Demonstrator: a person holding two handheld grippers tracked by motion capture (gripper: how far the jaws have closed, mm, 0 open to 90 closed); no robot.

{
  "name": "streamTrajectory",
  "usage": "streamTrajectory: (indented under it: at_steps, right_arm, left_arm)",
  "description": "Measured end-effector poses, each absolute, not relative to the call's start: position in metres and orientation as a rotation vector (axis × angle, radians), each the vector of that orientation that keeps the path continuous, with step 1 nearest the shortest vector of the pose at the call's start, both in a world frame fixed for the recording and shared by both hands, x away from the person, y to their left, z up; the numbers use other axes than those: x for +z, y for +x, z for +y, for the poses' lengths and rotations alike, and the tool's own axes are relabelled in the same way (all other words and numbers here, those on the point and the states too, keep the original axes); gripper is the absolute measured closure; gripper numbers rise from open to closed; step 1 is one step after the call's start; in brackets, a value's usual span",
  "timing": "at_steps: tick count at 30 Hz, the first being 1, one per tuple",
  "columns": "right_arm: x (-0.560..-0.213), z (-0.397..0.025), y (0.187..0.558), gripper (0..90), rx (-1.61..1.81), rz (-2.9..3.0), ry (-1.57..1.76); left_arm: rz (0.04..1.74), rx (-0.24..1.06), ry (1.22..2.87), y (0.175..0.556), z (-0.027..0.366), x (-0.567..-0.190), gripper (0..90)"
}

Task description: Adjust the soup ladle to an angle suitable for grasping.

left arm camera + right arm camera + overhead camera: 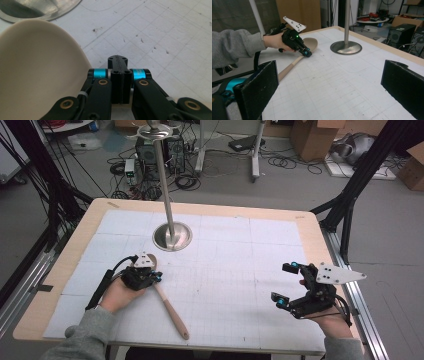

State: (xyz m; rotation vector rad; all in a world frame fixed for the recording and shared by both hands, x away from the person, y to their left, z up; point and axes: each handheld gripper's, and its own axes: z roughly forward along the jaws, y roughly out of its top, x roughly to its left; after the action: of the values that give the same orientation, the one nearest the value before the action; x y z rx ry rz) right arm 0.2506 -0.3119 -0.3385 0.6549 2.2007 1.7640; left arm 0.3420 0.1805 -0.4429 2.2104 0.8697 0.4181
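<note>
Right gripper (287,284): lower right of the high view; jaws spread wide, holding nothing.
Left gripper (156,277): left of centre; jaws closed together at the wooden spoon (172,312) neck; whether they pinch it cannot be told.
Spoon: flat on the gridded mat (235,270), bowl near the metal stand base (172,236).

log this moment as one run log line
left gripper: jaws shut, empty, beside spoon bowl | right gripper: jaws open, empty | wooden spoon: flat on mat | metal stand: upright
</note>
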Motion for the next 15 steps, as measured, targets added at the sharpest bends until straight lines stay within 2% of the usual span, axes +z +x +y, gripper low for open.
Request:
streamTrajectory:
  at_steps: [12, 15]
  right_arm:
    - [-0.338, -0.315, 0.251, 0.0, 1.771, 2.190, 0.656]
    - [-0.338, -0.314, 0.251, 0.0, 1.770, 2.190, 0.654]
  left_arm:
    - [0.889, 0.435, 2.201, 0.330, 0.191, -0.443, 90.0]
    - [0.907, 0.405, 2.193, 0.327, 0.198, -0.443, 90.0]
